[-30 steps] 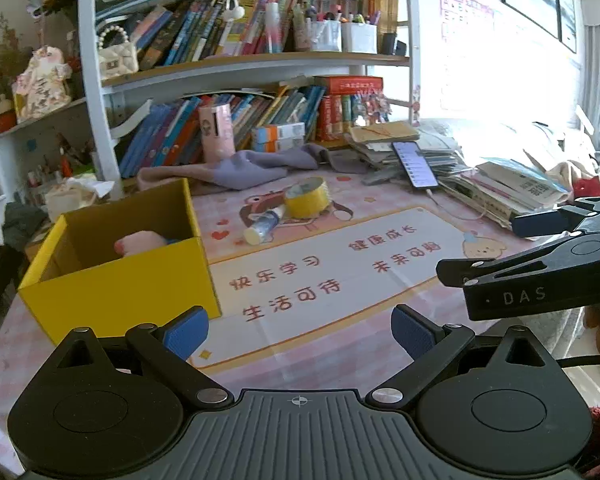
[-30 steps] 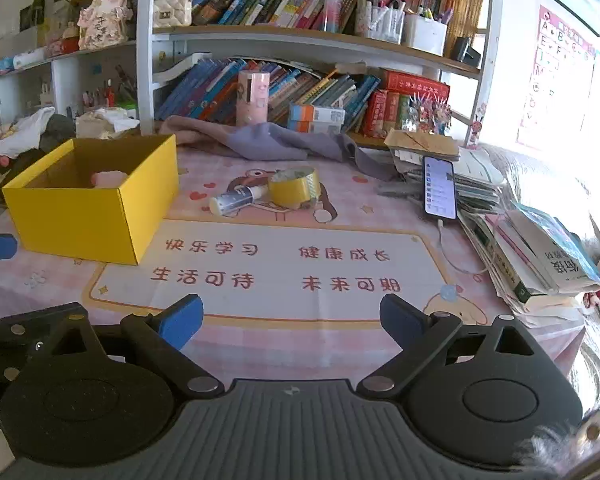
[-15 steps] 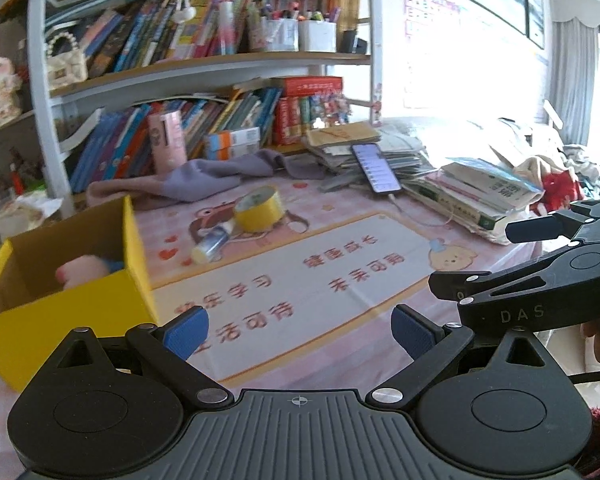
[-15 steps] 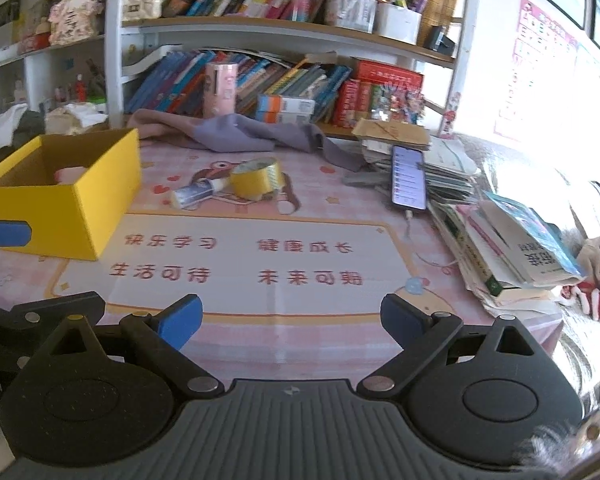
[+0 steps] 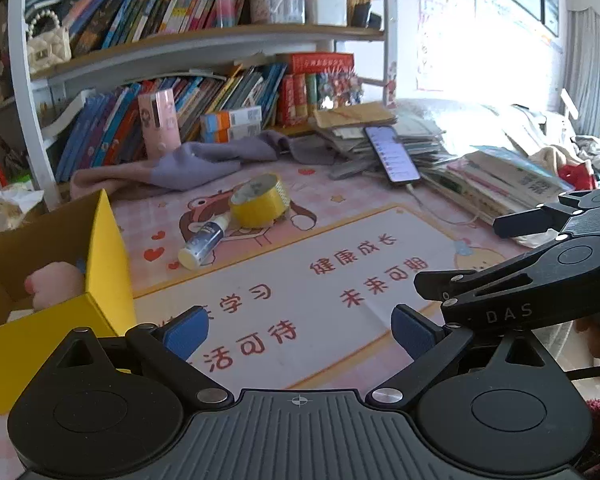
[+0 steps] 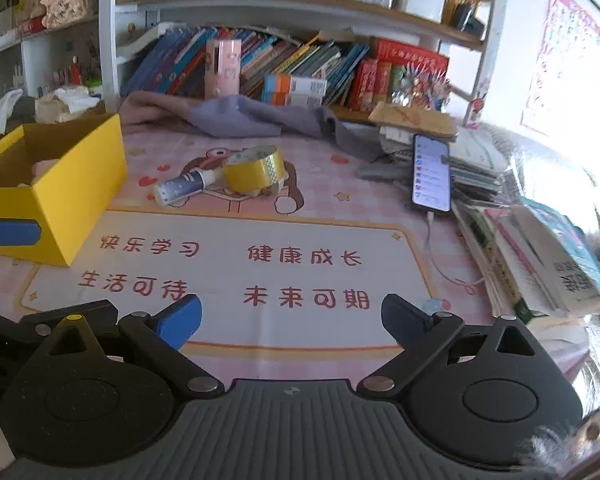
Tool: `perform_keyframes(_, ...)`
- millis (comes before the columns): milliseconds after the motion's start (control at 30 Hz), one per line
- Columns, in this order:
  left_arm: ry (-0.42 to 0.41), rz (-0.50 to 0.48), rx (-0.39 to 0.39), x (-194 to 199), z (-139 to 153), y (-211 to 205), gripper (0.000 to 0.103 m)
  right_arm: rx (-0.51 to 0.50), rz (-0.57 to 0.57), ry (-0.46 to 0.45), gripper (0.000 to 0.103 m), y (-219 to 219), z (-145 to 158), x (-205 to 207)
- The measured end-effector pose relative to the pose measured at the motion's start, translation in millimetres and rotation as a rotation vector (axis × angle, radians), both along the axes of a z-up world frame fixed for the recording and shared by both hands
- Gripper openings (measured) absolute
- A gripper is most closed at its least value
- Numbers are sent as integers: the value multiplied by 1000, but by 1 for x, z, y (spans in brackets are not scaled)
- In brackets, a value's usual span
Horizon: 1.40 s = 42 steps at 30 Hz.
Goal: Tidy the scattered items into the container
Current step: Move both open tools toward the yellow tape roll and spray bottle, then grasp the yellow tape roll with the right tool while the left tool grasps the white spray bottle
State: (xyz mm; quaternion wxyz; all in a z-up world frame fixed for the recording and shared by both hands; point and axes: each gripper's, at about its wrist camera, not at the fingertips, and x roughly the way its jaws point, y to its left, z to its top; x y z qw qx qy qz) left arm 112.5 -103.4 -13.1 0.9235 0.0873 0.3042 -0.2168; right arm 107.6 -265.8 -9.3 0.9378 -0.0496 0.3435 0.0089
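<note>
You had the pink checked worktop (image 6: 340, 184) filling the middle of both views, its white mat with red characters (image 6: 236, 264) spread across the centre. The white bookshelf packed with colourful books (image 6: 284, 4) ran along the top of the frame behind it. A grey-purple cloth (image 6: 244, 118) lay crumpled along the worktop's far edge, just below the shelf.

The open yellow cardboard box (image 6: 76, 184) sat at the left edge of both views, and a soft pink item (image 5: 54, 284) rested inside it, seen best from your left wrist. At the right edge, a stack of books and papers (image 6: 540, 248) carried a lit smartphone (image 6: 431, 178) with a cable trailing onto the mat.

Your left claw (image 5: 298, 330) sat at the bottom of its view, blue pads spread wide with nothing between them. Your right claw (image 6: 290, 318) was likewise wide open and empty, low in its own frame over the near edge of the mat.

The yellow roll of tape (image 6: 255, 170) stood on edge above the mat, centre frame, well apart from both claws. The small white-capped tube (image 6: 182, 188) lay on its side just left of the tape, its tip touching or nearly touching the roll.
</note>
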Motion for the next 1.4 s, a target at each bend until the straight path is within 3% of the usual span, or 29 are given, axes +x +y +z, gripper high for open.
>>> perform_keyframes(200,13,39,24,41,-3,-13,99,18,32,32,97,-15,-7,49)
perform_keyframes(433,47,147,40,91,-3,-22,99,48,76,48,97,-39,-9,106)
perform_keyframes(633,63,210,114,133,-11,-32,99,91,146,56,97,-51,-15,164)
perform_keyframes(1000,159,302,217,207,-40,-35,98,116,368,89,97,-27,-39,264)
perform_keyframes(1400,243,301,284,262,-72,-35,87,90,453,115,97,10,-74,323)
